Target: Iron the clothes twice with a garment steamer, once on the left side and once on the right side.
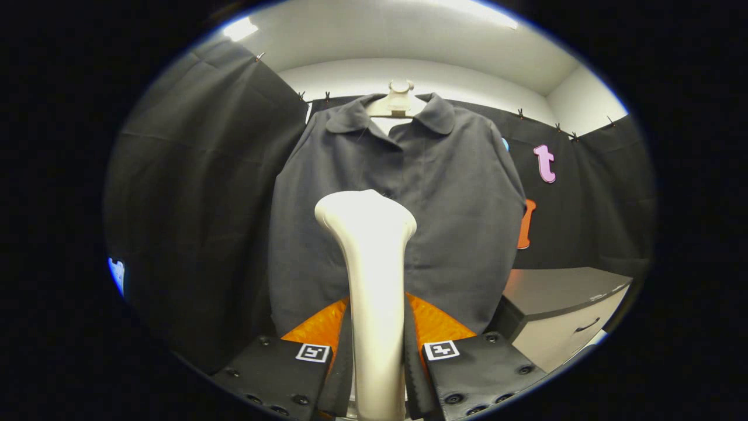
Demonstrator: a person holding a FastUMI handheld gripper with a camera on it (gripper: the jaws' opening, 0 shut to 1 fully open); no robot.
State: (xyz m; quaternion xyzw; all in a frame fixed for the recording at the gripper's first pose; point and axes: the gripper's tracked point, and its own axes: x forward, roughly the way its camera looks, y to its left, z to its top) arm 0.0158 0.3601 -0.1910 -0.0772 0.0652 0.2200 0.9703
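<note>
A dark grey collared shirt (444, 204) hangs on a pale hanger (397, 102) against the booth wall, straight ahead of me. A cream-white garment steamer (371, 245) stands upright between my fingers, its wide head raised in front of the shirt's middle, a little apart from the cloth. My gripper (377, 351) is shut on the steamer's handle, with both fingers pressing its sides. The steamer's lower end is hidden below the fingers.
A grey cabinet (561, 316) with a drawer handle stands low to the right of the shirt. Black cloth walls close in on the left, behind and right. White ceiling with lights is above.
</note>
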